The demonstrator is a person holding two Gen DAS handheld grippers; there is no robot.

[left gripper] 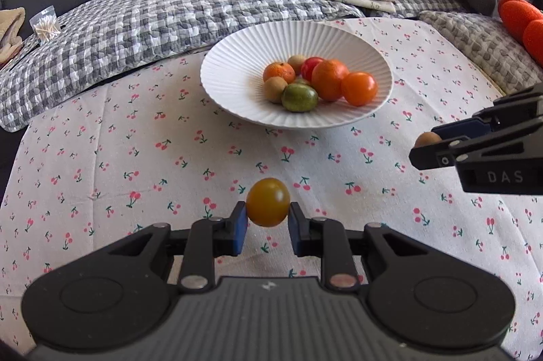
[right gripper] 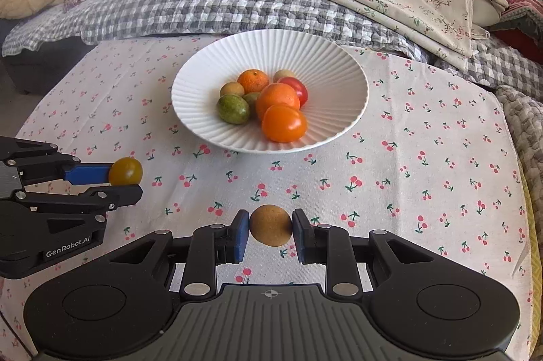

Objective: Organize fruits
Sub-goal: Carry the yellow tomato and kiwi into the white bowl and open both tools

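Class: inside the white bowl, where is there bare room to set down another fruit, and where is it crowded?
Bare ribbed slope borders the fruit pile on the white bowl's left, far and right sides. The centre is crowded, down toward the near rim. Both tongs, left and right, carry fruit.

One ribbed white ceramic bowl (right gripper: 342, 69), centre frame, holds seven fruits: two rough-skinned oranges (right gripper: 277, 100), one smooth orange tomato (right gripper: 284, 123), one red tomato (right gripper: 298, 88), two tan round fruits (right gripper: 232, 89), and one green oval fruit (right gripper: 233, 109); an eighth greenish one may hide between them.
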